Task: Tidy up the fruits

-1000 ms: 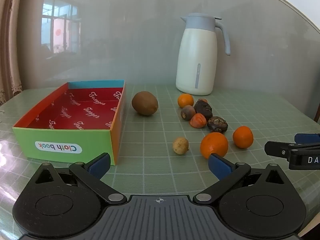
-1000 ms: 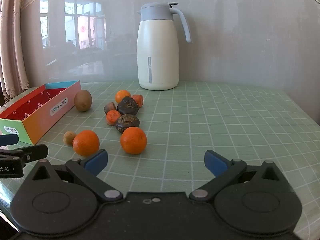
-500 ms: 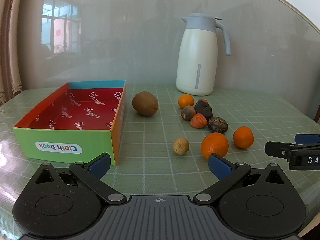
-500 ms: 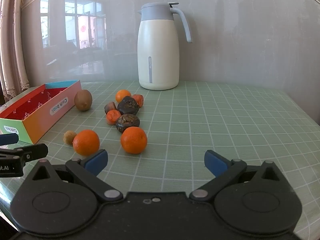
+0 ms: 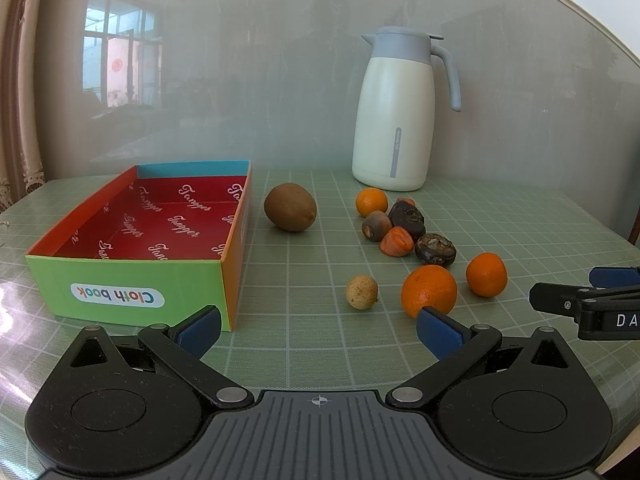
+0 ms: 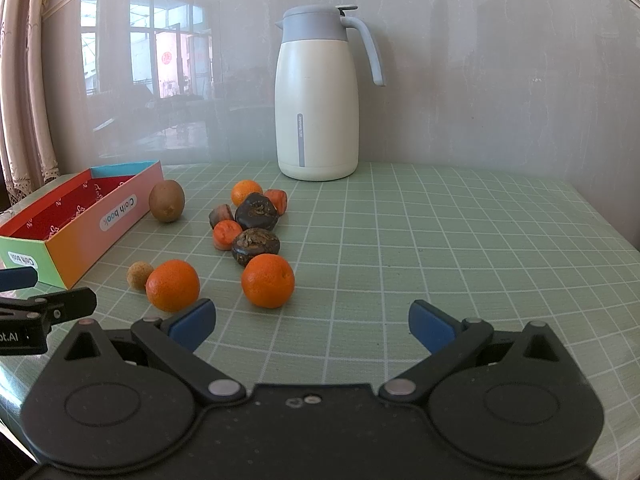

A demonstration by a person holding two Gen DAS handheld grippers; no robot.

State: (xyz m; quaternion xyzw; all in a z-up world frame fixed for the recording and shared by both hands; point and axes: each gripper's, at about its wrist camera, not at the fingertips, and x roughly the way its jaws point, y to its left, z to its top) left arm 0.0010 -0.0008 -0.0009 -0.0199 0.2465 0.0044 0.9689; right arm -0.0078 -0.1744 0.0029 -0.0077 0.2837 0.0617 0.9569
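Both grippers, left [image 5: 319,330] and right [image 6: 311,326], hanging back with jaws wide and empty, probably sizing up the fruit, e.g. nearest orange [image 5: 429,290], all loose on the table [image 6: 440,240] beside the empty box [image 5: 132,272].

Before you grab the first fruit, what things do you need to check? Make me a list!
1. Left gripper open with nothing between its pads: ok.
2. Right gripper open with nothing between its pads: ok.
3. Box upright, no fruit inside yet, room for fruit: ok.
4. Nearest orange sits apart from the other fruit, free to pinch: ok.
5. Kiwi sits alone beside the box, not touching it: ok.
6. Thermos jug stands behind the fruit, out of the path to the box: ok.
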